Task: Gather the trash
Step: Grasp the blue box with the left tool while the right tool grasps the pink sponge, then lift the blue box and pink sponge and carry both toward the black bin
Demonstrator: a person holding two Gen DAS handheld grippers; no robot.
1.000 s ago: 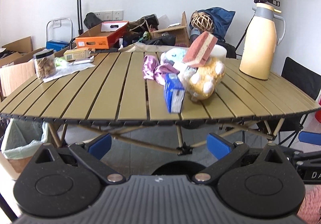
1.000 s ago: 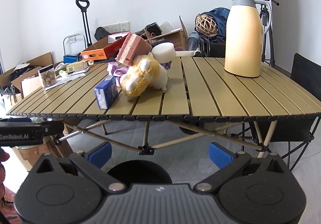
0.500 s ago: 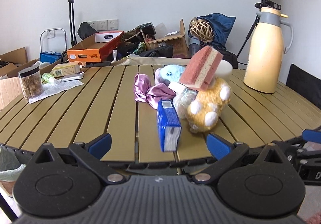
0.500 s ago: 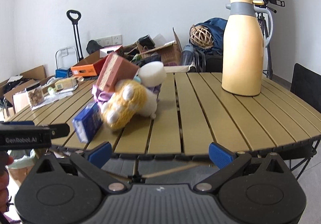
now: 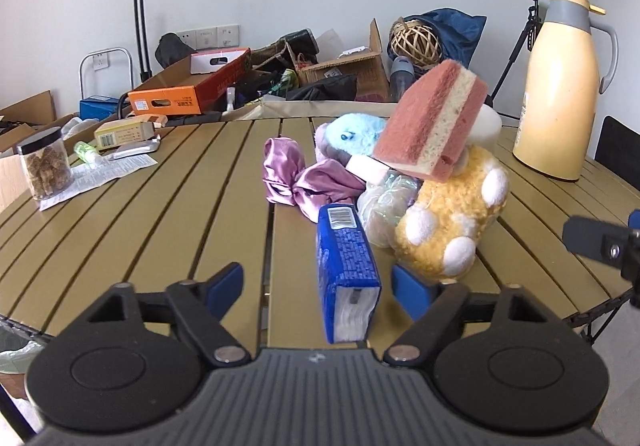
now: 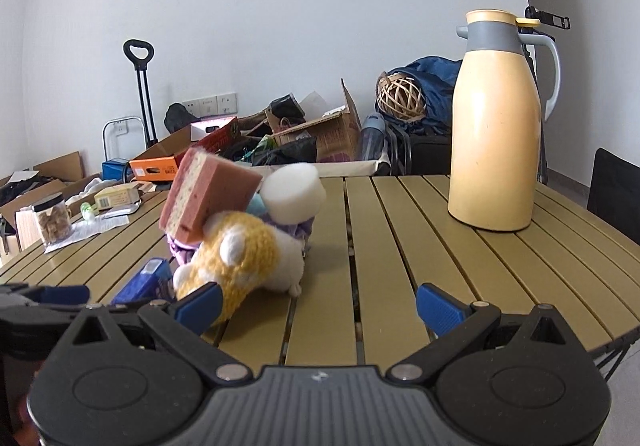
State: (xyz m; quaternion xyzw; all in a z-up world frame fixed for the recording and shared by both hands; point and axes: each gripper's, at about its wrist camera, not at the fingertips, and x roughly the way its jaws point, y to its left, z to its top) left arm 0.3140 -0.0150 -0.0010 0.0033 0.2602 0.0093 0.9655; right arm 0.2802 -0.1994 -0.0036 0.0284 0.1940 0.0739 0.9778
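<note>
Here the left gripper (image 5: 318, 282) jaws, just closing, straddle the blue pack (image 5: 346, 270) untouched; right gripper (image 6: 318, 308) jaws wide over the desk (image 6: 400, 246)

- From the left wrist we look low across the slatted table (image 5: 160, 214), close to the blue tissue pack (image 5: 347, 266).
- From the right wrist we share that pile, further right.
</note>
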